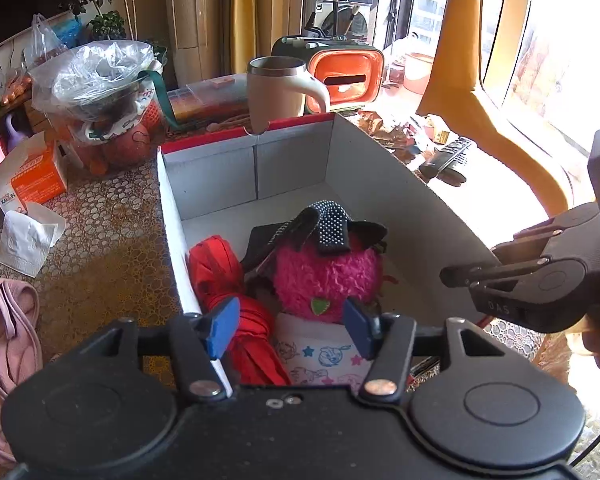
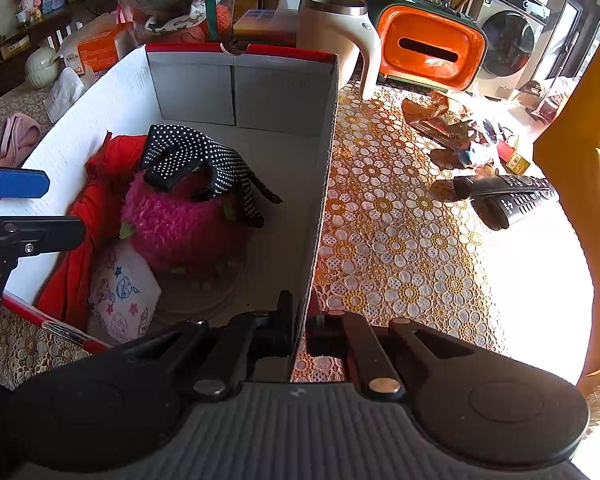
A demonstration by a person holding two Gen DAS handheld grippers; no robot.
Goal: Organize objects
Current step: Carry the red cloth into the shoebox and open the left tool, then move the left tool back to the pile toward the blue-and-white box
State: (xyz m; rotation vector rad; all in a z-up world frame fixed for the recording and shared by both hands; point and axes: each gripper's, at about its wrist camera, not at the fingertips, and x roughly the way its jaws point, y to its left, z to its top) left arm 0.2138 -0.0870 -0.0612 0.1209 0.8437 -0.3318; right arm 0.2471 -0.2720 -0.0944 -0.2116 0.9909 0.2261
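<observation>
A white cardboard box with a red rim stands on the lace tablecloth; it also shows in the right wrist view. Inside lie a pink fluffy toy, a black studded glove, a red folded umbrella and a cartoon-printed pack. My left gripper is open over the box's near end, blue fingertips apart, empty. My right gripper is shut on the box's right wall at its near corner.
A beige mug, an orange tissue holder and plastic bags stand behind the box. Two remotes and wrappers lie right of it. A pink cloth and a tissue box lie left.
</observation>
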